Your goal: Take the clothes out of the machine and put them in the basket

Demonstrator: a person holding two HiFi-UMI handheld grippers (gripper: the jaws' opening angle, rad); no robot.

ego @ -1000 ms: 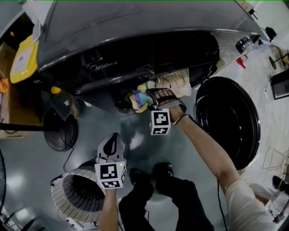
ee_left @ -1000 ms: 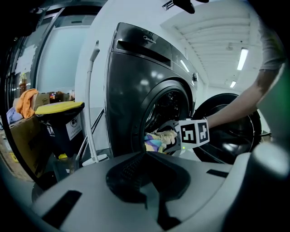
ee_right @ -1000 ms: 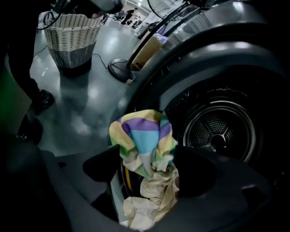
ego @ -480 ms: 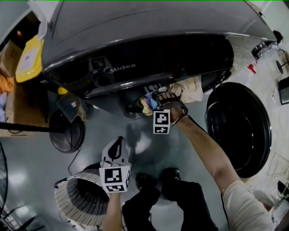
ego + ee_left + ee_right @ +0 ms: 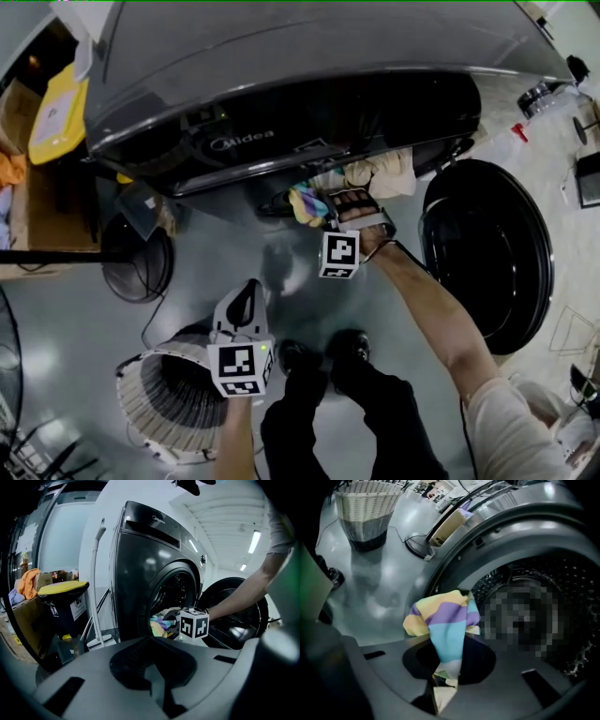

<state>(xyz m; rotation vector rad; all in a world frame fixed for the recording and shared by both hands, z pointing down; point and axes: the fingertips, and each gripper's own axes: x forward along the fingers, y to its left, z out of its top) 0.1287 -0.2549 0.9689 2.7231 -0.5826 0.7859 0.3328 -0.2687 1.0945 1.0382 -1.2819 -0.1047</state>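
washing machine [image 5: 281, 56] 1 | round door [image 5: 487, 253] 1 | basket [image 5: 164, 403] 1 | striped cloth [image 5: 305, 202] 1 | beige garment [image 5: 384, 173] 1 | grippers 2: left gripper [image 5: 239, 302], right gripper [image 5: 326, 214] | floor fan [image 5: 136, 262] 1 | yellow-lidded bin [image 5: 52, 117] 1

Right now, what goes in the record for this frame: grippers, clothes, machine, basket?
right gripper: shut on the striped cloth, at the drum mouth
left gripper: shut, empty, over the basket's edge in the head view
washing machine: door open
beige cloth: bunched at the drum mouth
basket: on the floor
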